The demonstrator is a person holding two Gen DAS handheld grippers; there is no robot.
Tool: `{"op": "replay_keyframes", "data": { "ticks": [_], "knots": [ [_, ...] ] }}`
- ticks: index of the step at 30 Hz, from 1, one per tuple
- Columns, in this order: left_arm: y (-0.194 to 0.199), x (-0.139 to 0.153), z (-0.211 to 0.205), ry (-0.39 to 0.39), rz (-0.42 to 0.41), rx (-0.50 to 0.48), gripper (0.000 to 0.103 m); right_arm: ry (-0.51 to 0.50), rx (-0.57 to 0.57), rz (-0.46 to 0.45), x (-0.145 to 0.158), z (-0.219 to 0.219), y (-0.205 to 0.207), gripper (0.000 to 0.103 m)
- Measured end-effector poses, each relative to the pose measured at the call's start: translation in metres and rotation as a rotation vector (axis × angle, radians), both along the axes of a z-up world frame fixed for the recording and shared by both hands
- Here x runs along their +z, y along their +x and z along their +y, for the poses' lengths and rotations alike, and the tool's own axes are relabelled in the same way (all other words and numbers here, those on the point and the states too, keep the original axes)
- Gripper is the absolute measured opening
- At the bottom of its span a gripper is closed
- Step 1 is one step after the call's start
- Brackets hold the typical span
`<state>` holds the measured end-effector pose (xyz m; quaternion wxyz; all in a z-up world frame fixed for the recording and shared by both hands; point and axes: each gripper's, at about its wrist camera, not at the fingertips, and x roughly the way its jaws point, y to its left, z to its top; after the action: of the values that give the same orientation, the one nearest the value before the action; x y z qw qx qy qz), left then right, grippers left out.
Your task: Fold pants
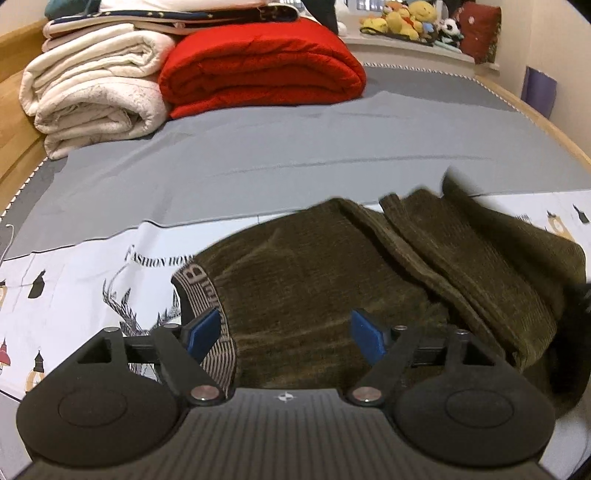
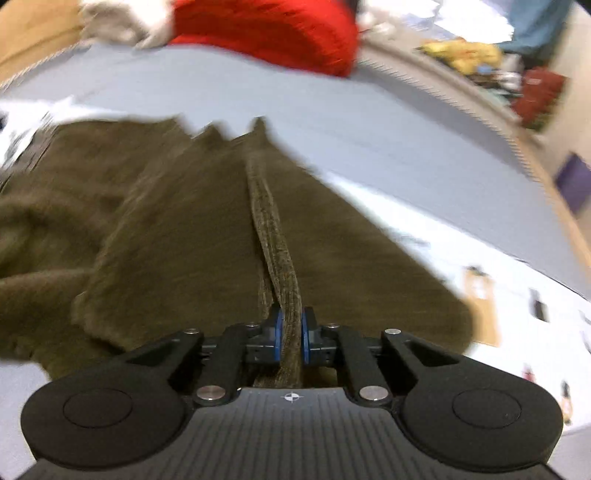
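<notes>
Olive-brown corduroy pants (image 1: 332, 280) lie on a white printed sheet on the bed, with the striped waistband (image 1: 207, 295) at the left. My left gripper (image 1: 286, 332) is open, its blue pads just above the waist area and holding nothing. In the right wrist view my right gripper (image 2: 290, 334) is shut on a thick fold of the pants (image 2: 273, 236) and holds it up; the cloth drapes away on both sides. This view is blurred by motion.
A folded red quilt (image 1: 258, 62) and a rolled white blanket (image 1: 92, 92) lie at the far end of the grey bed cover (image 1: 295, 147). Plush toys (image 1: 406, 18) sit on a ledge beyond. The wooden bed edge (image 1: 535, 114) runs along the right.
</notes>
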<state>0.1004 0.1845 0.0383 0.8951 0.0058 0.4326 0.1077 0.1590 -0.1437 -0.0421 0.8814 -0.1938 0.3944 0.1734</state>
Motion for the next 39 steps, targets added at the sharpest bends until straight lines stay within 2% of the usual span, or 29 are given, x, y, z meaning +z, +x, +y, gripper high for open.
{"op": "replay_keyframes", "data": {
  "ticks": [2,5,9,12,14,17,19,21,23,26,32,39],
  "knots": [
    [-0.004,-0.005,-0.004,-0.004,0.025,-0.017,0.084,0.026,-0.083,-0.024,0.01,-0.031,0.0,0.009],
    [-0.01,-0.014,-0.011,0.001,0.068,-0.039,0.084,0.048,-0.203,0.013,0.014,-0.09,-0.003,0.008],
    [-0.015,-0.018,-0.019,0.01,0.093,-0.055,0.084,0.075,-0.291,0.138,0.008,-0.158,-0.021,0.008],
    [-0.014,-0.015,-0.027,-0.002,0.084,-0.069,0.084,0.05,-0.269,0.248,-0.006,-0.177,-0.037,0.007],
    [-0.013,-0.014,-0.032,-0.007,0.081,-0.075,0.084,0.032,-0.217,0.278,-0.01,-0.181,-0.048,0.008],
    [-0.008,-0.013,-0.039,-0.014,0.089,-0.07,0.084,0.06,-0.169,0.21,0.002,-0.182,-0.059,0.008],
    [-0.006,-0.014,-0.042,-0.024,0.095,-0.066,0.085,0.113,-0.195,0.16,0.013,-0.189,-0.06,0.012],
    [-0.005,-0.014,-0.046,-0.028,0.098,-0.068,0.085,0.183,-0.243,0.109,0.026,-0.203,-0.056,0.026],
    [-0.002,-0.015,-0.05,-0.021,0.101,-0.074,0.085,0.242,-0.279,0.055,0.037,-0.208,-0.052,0.033],
    [0.001,-0.017,-0.051,-0.013,0.108,-0.075,0.085,0.294,-0.302,0.003,0.045,-0.208,-0.044,0.036],
    [0.005,-0.017,-0.045,-0.022,0.111,-0.052,0.085,0.276,-0.256,0.009,0.032,-0.181,-0.021,0.042],
    [0.006,-0.019,-0.039,-0.015,0.116,-0.045,0.085,0.257,-0.182,0.042,0.028,-0.132,0.002,0.06]
  ]
}}
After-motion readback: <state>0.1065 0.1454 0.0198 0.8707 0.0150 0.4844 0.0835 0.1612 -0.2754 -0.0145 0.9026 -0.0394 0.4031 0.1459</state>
